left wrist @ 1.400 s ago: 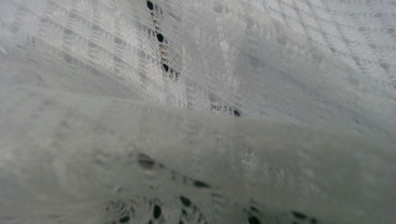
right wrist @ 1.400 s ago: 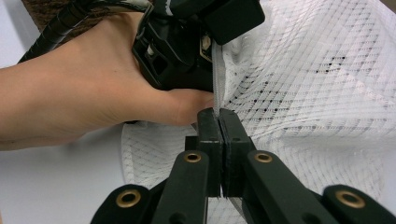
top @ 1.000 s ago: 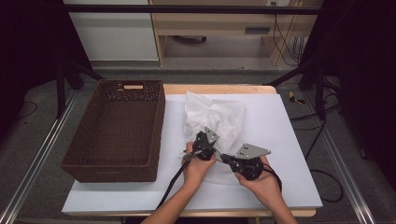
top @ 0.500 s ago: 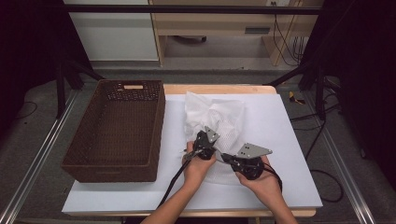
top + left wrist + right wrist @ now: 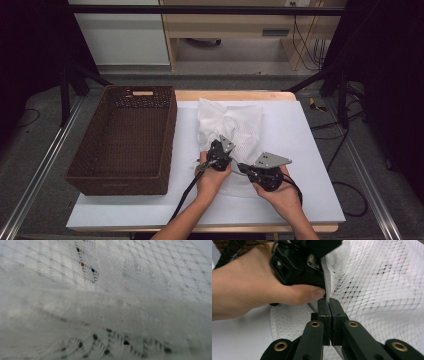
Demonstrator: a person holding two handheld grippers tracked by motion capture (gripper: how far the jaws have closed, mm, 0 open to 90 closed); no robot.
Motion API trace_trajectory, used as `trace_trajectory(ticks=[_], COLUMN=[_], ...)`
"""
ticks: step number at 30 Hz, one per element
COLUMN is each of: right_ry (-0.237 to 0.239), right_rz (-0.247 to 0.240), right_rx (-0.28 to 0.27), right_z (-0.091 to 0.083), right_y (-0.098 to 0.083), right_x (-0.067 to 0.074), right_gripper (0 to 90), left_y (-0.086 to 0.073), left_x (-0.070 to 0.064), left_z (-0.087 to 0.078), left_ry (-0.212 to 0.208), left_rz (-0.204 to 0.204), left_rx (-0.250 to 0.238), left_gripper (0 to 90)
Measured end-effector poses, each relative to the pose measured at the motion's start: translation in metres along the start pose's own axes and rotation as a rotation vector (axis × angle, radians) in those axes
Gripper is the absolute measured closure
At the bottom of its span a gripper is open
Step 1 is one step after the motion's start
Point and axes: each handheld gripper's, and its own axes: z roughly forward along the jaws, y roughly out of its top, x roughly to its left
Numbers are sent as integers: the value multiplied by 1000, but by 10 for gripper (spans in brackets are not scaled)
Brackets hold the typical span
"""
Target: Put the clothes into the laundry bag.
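against the earlier frames we find nothing shifted: both hands and the cloth lie as before. we count one white mesh net bag (image 5: pixel 231 131), one dark brown woven rectangular basket (image 5: pixel 122 145), one white table sheet (image 5: pixel 300 150) and two grippers. the bag lies crumpled at the sheet's middle, just right of the basket, its long axis running from the near edge toward the far edge. the left gripper (image 5: pixel 216 150) is buried in the mesh, and its own view is veiled by netting. the right gripper (image 5: pixel 329 305) has its jaws pinched together on the bag's seamed edge, just beside the left hand's thumb (image 5: pixel 310 293).
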Motion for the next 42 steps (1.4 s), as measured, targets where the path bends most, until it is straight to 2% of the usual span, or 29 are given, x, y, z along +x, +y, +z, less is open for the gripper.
trace_trajectory(ticks=[6, 9, 13, 20, 25, 27, 28, 31, 32, 33, 35, 38, 42], right_ry=[-2, -5, -7, -15, -20, -21, -22, -25, -26, -26, -27, -27, -28], right_rz=[3, 2, 5, 12, 10, 11, 11, 13, 17, 17, 16, 22, 26], right_rx=[2, 3, 1, -1, -2, -5, -8, -14, -15, -19, -20, -24, -30], right_z=[0, 0, 0, -1, 0, -1, -1, -2, -2, -3, -3, -4, -6], right_y=[-1, -1, -1, -2, -1, -1, -1, 0, 0, 0, 0, 0, 0], right_x=[-1, -1, -2, -4, -5, -5, -5, -6, -6, -7, -7, -8, -10], right_gripper=[892, 892, 892, 892, 892, 892, 892, 892, 892, 892, 892, 892, 891], left_y=[-5, -8, -12, -19, -21, -20, -19, -16, -16, -17, -21, -31, -39], left_x=[4, 8, 7, 10, 7, 7, 8, 11, 13, 14, 15, 18, 19], left_z=[-10, -15, -25, -56, -87, -101, -105, -115, -116, -116, -113, -103, -95], left_ry=[-13, -31, -54, -103, -140, -126, -114, -41, -28, -14, 20, 49, 70], left_rz=[-11, -48, -56, -62, -52, -25, -13, 49, 64, 78, 102, 117, 135], left_rx=[-7, -16, -25, -38, -51, -69, -77, -93, -90, -86, -74, -44, -16], left_gripper=[900, 900, 900, 900, 900, 899, 863, 790, 761, 695, 665, 617, 597])
